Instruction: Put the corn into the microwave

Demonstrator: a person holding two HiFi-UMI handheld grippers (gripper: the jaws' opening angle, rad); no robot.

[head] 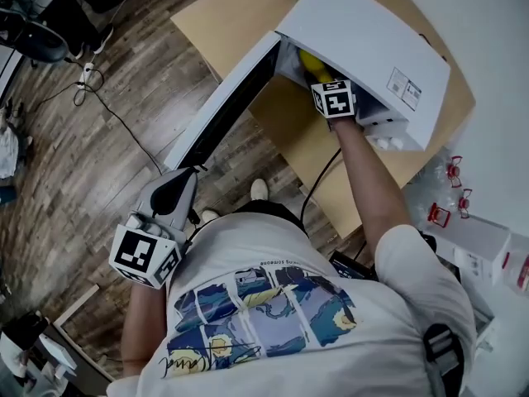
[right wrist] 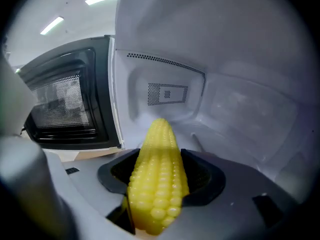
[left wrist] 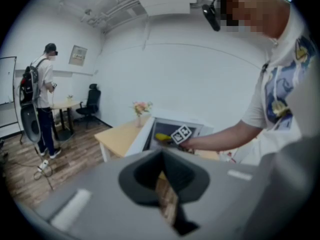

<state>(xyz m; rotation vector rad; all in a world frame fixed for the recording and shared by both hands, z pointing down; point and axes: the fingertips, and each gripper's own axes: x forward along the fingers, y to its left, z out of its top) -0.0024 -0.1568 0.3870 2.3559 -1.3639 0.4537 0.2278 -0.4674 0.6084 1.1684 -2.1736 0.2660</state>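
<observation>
A yellow corn cob (right wrist: 157, 176) is clamped between the jaws of my right gripper (right wrist: 159, 181), its tip pointing into the white cavity of the microwave (right wrist: 215, 104). In the head view the right gripper (head: 324, 85) reaches into the open microwave (head: 372, 48), and a bit of the corn (head: 312, 63) shows past the marker cube. The microwave door (head: 227, 98) hangs wide open to the left. My left gripper (head: 169, 201) is held low by the person's side, far from the microwave, jaws together with nothing between them. The left gripper view shows the corn (left wrist: 162, 137) at the microwave's mouth.
The microwave stands on a light wooden table (head: 231, 15). A small flower vase (left wrist: 141, 110) sits at the table's far end. Another person (left wrist: 42, 99) stands across the room beside a round table and office chair (left wrist: 90, 101). Cables (head: 91, 85) lie on the wooden floor.
</observation>
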